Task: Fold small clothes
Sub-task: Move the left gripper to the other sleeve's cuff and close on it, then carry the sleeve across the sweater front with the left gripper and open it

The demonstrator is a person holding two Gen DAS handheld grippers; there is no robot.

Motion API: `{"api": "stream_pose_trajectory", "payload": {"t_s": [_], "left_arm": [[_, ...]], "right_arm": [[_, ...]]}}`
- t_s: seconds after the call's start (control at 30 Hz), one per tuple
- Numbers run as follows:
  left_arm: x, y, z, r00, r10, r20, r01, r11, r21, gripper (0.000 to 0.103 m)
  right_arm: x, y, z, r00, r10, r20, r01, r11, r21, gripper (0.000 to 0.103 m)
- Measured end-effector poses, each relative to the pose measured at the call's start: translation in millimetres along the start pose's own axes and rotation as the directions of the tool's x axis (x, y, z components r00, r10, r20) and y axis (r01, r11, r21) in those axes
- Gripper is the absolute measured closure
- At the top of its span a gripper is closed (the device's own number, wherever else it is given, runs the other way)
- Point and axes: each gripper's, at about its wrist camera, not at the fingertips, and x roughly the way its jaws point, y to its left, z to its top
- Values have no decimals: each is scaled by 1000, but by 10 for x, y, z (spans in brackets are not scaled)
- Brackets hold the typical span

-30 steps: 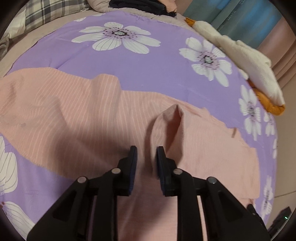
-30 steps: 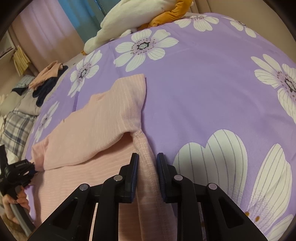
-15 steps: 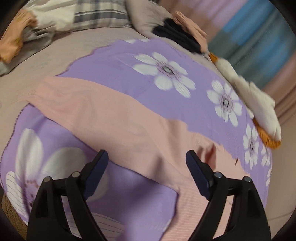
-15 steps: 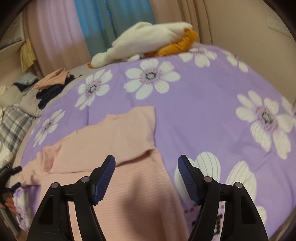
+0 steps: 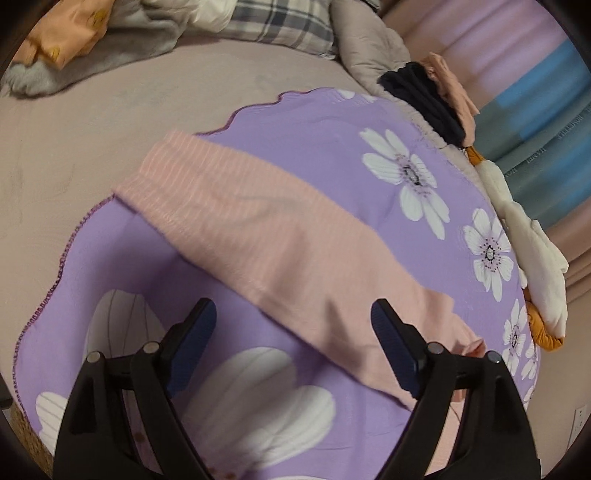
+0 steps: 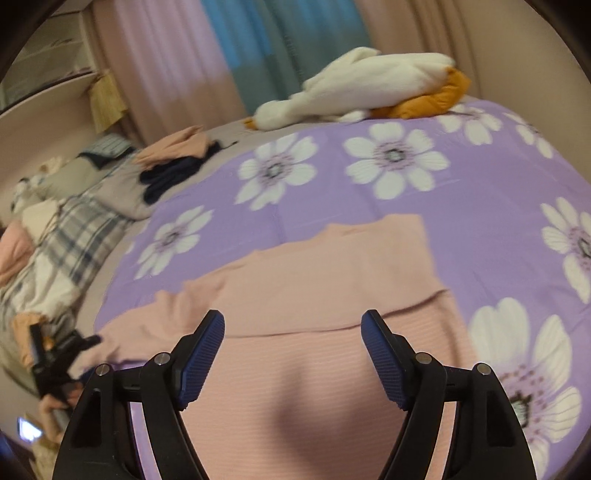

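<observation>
A pink striped top (image 6: 325, 269) lies flat on the purple flowered sheet (image 6: 461, 192), one sleeve folded across its body. In the left wrist view the long pink sleeve (image 5: 266, 236) runs diagonally from the sheet's edge down to the right. My left gripper (image 5: 291, 315) hovers open above the sleeve's lower edge, nothing between its pads. My right gripper (image 6: 293, 323) is open over the body of the top, just below the fold line, and also holds nothing. The left gripper (image 6: 55, 360) shows at the far left of the right wrist view, by the sleeve's end.
A white and orange plush toy (image 6: 365, 92) lies at the far edge of the sheet. A pile of dark and peach clothes (image 6: 173, 162) and a plaid pillow (image 5: 280, 22) sit on the beige bed (image 5: 92, 122) beyond. Curtains hang behind.
Both grippers have let go of the pink fabric and opened wide. The left one swung away toward the sleeve's end. The right one lifted and drew back from the top.
</observation>
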Motion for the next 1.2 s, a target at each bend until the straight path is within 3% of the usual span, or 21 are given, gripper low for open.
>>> {"api": "stream_pose_trajectory", "payload": {"t_s": [0.13, 0.4, 0.53, 0.6, 0.7, 0.77, 0.8, 1.0, 1.2], "left_arm": [[23, 51, 40, 1000, -28, 10, 28, 1000, -13, 18], [113, 129, 170, 995, -94, 17, 96, 992, -84, 19], [180, 136, 236, 993, -114, 25, 116, 987, -107, 24], [213, 148, 276, 992, -124, 31, 127, 985, -114, 31], [281, 209, 353, 991, -128, 43, 134, 977, -167, 51], [316, 222, 391, 993, -112, 46, 118, 977, -177, 77], [340, 209, 412, 995, -89, 45, 95, 982, -166, 82], [256, 108, 410, 996, -36, 84, 47, 990, -133, 90], [42, -207, 408, 989, -71, 129, 77, 996, -46, 92]], "right_arm": [[76, 242, -60, 999, -51, -3, 51, 994, -92, 26], [132, 286, -115, 998, -49, -27, 46, 994, -95, 26], [162, 292, -139, 998, -45, -38, 41, 995, -89, 26], [173, 291, -146, 998, -41, -43, 38, 996, -83, 26], [190, 288, -167, 998, -38, -51, 34, 996, -79, 26], [199, 276, -186, 998, -37, -56, 33, 997, -75, 26], [203, 271, -192, 998, -36, -58, 32, 997, -71, 26], [196, 235, -189, 998, -38, -59, 35, 998, -51, 26], [169, 137, -172, 998, -36, -46, 36, 999, -11, 26]]}}
